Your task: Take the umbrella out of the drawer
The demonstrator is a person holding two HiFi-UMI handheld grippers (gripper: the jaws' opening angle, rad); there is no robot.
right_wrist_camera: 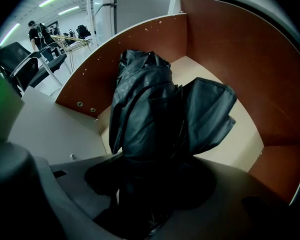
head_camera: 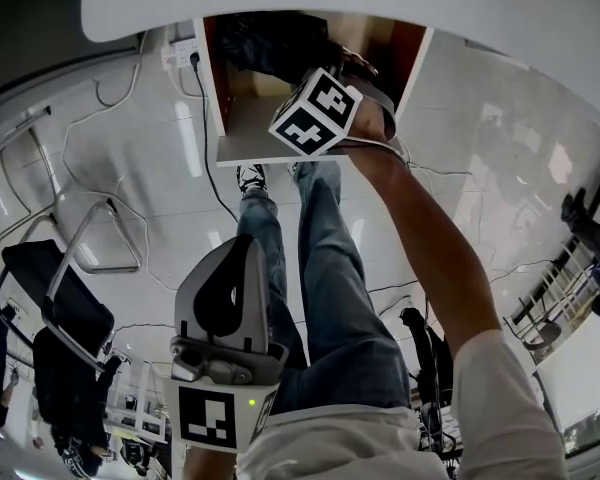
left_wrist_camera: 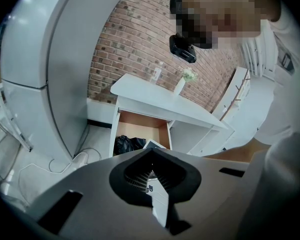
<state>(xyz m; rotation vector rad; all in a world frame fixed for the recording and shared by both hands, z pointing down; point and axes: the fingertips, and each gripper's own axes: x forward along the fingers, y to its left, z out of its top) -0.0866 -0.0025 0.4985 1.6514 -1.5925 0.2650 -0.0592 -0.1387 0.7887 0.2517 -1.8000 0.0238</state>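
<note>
A black folded umbrella (right_wrist_camera: 145, 114) lies loosely bundled in the open wooden drawer (right_wrist_camera: 230, 49) under the white desk. My right gripper (right_wrist_camera: 140, 204) points steeply down into the drawer, and its jaws stand wide around the near end of the umbrella, which still rests on the drawer floor. The head view shows that gripper's marker cube (head_camera: 315, 113) over the drawer (head_camera: 212, 78), with the umbrella (head_camera: 270, 43) dark behind it. My left gripper (head_camera: 248, 248) hangs low near the person's legs, jaws together and empty. From there the drawer (left_wrist_camera: 140, 126) and the umbrella (left_wrist_camera: 127, 145) lie ahead.
The white desk top (left_wrist_camera: 155, 101) carries a small vase (left_wrist_camera: 180, 86) in front of a brick wall. Cables (head_camera: 210, 168) trail over the glossy floor left of the drawer. A black chair (head_camera: 60, 308) stands at the left. The person's legs (head_camera: 320, 268) are directly below the drawer.
</note>
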